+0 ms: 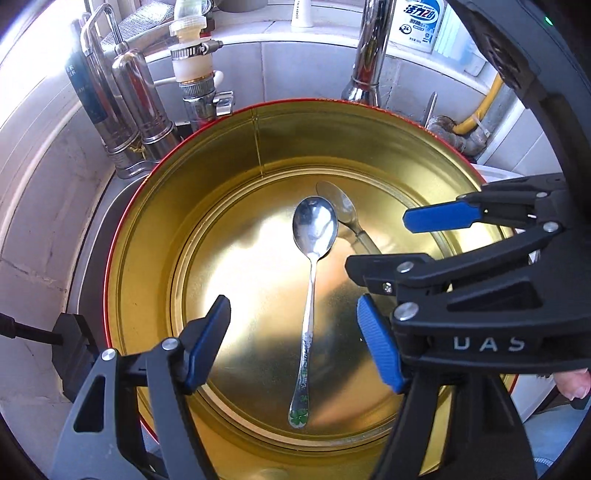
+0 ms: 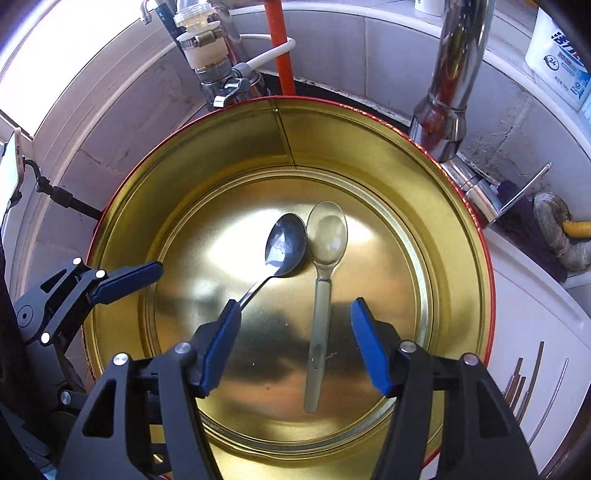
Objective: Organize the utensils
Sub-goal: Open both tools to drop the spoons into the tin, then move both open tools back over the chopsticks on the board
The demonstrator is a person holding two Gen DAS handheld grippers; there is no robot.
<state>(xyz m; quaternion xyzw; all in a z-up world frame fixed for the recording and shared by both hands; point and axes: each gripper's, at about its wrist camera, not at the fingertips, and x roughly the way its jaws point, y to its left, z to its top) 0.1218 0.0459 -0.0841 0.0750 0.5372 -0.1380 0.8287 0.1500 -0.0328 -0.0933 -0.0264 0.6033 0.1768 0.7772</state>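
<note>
Left gripper (image 1: 293,343): black linkage frame, silver rivets, ribbed blue finger pads (image 1: 380,350). Right gripper (image 2: 295,345): identical build. White lettering "UAS" marks its housing.

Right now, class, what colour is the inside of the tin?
Gold, with a red outer rim; the tin shows best in the right wrist view.

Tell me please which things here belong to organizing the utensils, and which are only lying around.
Belong to the job:
- metal spoon
- pale green spoon
- gold tin holding both
- left tongs and right tongs, both open

Only lying around:
- faucet
- detergent bottle
- yellow pipe
</note>
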